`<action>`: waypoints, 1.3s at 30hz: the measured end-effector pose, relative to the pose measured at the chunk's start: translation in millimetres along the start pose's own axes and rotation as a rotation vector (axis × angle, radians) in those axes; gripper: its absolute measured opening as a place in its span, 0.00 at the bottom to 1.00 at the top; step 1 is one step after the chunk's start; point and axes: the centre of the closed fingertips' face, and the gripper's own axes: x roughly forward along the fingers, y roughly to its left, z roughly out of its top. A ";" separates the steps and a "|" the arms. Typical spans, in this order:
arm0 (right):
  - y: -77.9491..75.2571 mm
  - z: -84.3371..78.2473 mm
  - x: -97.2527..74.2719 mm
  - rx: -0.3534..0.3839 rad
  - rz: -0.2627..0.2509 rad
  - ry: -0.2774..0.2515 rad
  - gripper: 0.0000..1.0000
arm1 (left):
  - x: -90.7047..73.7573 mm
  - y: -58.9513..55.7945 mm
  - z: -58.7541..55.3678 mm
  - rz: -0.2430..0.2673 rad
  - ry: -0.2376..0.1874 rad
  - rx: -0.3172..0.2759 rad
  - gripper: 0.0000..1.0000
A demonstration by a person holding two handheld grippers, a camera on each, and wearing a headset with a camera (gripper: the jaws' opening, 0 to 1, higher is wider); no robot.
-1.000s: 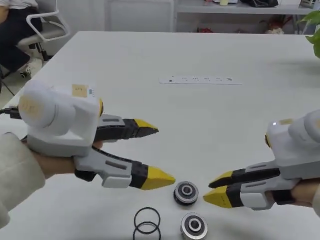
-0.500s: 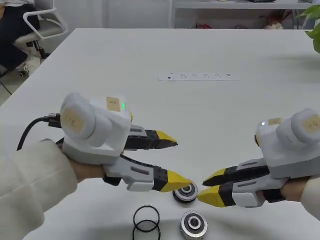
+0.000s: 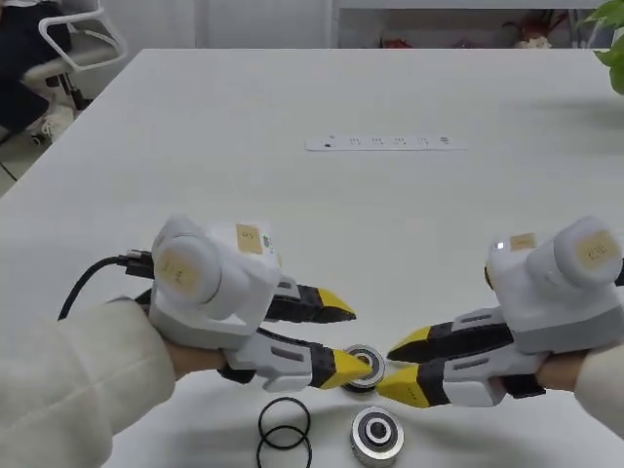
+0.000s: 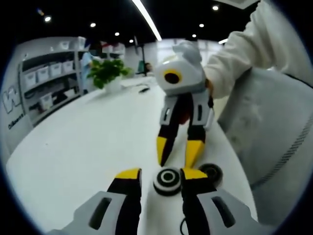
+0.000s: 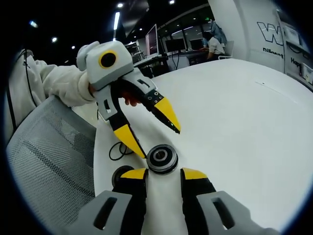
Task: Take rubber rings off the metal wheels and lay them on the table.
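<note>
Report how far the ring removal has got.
Done: two rubber rings lie loose on the table. In hand: the left gripper and right gripper, both open, flank the far wheel, gripping nothing yet. Remaining: that wheel's dark outer band looks like a ring to pull; the near wheel looks barer, though I cannot be sure.

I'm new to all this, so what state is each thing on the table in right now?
Left gripper: open.
Right gripper: open.
Far wheel: flat, between both grippers' tips.
Near wheel: flat, untouched.
Two rubber rings: loose, overlapping.
</note>
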 end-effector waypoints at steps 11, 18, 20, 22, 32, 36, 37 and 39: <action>0.3 -0.1 2.8 -0.024 -0.005 -0.004 0.24 | 6.1 -3.2 -7.9 -0.002 0.019 -0.008 0.21; 1.3 -1.1 5.4 -0.038 -0.007 0.000 0.24 | 6.7 -6.9 -10.3 -0.014 0.020 -0.029 0.18; 0.6 0.7 5.8 -0.047 -0.012 -0.008 0.24 | 7.2 -7.0 -10.2 -0.012 0.014 -0.041 0.17; 0.0 2.1 6.2 -0.053 -0.016 -0.015 0.24 | 7.3 -7.1 -10.2 -0.011 0.011 -0.037 0.16; 2.2 3.0 8.3 -0.105 -0.020 -0.018 0.22 | 8.2 -8.8 -10.4 -0.010 0.007 -0.037 0.15; 2.1 2.6 7.6 -0.118 -0.020 -0.017 0.21 | 8.0 -9.2 -10.2 -0.004 0.001 -0.040 0.15; 2.0 2.6 7.4 -0.121 -0.020 -0.016 0.21 | 7.9 -9.4 -10.2 -0.004 0.001 -0.040 0.15; 1.9 2.0 6.5 -0.130 -0.018 -0.010 0.20 | 7.8 -9.3 -10.3 -0.004 0.000 -0.040 0.15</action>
